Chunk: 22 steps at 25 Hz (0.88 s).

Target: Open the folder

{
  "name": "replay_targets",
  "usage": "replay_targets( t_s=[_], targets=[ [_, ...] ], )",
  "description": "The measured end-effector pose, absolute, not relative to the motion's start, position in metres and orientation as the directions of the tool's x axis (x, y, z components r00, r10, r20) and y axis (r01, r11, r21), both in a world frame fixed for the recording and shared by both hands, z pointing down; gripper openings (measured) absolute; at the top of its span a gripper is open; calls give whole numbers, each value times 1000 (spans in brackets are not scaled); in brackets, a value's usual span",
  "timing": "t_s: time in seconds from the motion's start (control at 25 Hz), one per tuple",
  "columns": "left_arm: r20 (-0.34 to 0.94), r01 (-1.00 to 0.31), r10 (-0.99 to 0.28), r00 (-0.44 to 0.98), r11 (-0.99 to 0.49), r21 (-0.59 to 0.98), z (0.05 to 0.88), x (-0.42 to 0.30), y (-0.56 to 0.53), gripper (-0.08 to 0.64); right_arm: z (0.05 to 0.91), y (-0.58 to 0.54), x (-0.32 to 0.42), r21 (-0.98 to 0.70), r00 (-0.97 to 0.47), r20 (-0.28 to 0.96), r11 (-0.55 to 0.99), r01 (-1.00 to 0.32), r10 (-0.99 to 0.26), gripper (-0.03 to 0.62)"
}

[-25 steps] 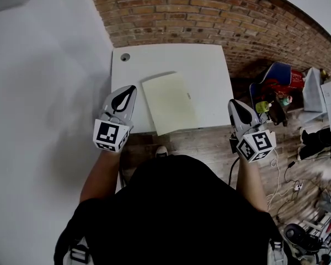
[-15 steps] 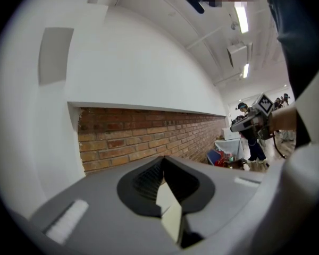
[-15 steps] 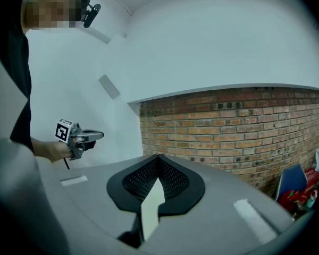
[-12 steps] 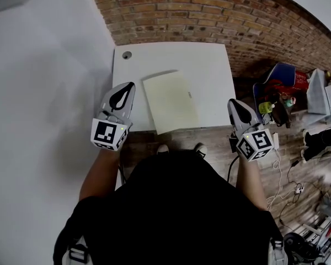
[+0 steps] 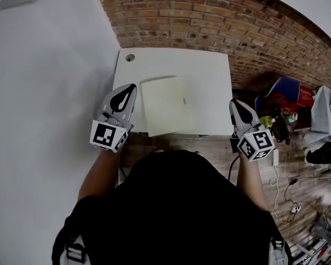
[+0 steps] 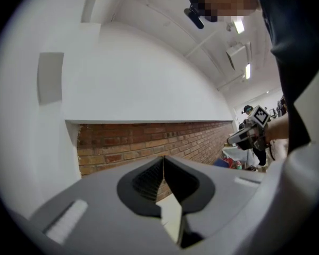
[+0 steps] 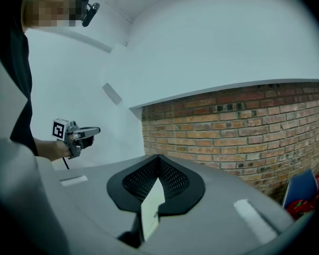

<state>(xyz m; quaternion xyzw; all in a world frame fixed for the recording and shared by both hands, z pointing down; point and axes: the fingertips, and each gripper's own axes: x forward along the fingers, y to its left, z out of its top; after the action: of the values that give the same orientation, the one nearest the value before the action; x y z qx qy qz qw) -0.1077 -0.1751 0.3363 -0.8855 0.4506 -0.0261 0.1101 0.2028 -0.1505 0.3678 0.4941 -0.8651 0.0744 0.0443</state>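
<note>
Hovering with jaws pressed together and nothing between them, the left gripper (image 5: 130, 88) hangs over the left edge of the white table (image 5: 204, 73), just beside the folder (image 5: 165, 105). The right gripper (image 5: 233, 102), its jaws likewise closed and empty, is at the table's right front corner, apart from the folder. The pale yellow folder lies flat and closed between the two, near the table's front edge. A brick wall (image 5: 209, 15) stands behind the table, and a round cable hole (image 5: 131, 57) marks its far left corner.
</note>
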Motion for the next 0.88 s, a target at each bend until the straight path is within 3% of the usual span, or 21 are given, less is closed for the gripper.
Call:
replay_targets(
  t_s=[0.36, 0.88],
  targets=[
    [34, -816, -840, 541, -535, -222, 344, -61, -174, 5, 376, -168, 246, -117, -557, 158, 544, -831, -816, 2],
    [146, -818, -834, 532, -551, -166, 382, -32, -173, 2, 385, -184, 244, -130, -621, 175, 607, -784, -764, 2]
  ],
)
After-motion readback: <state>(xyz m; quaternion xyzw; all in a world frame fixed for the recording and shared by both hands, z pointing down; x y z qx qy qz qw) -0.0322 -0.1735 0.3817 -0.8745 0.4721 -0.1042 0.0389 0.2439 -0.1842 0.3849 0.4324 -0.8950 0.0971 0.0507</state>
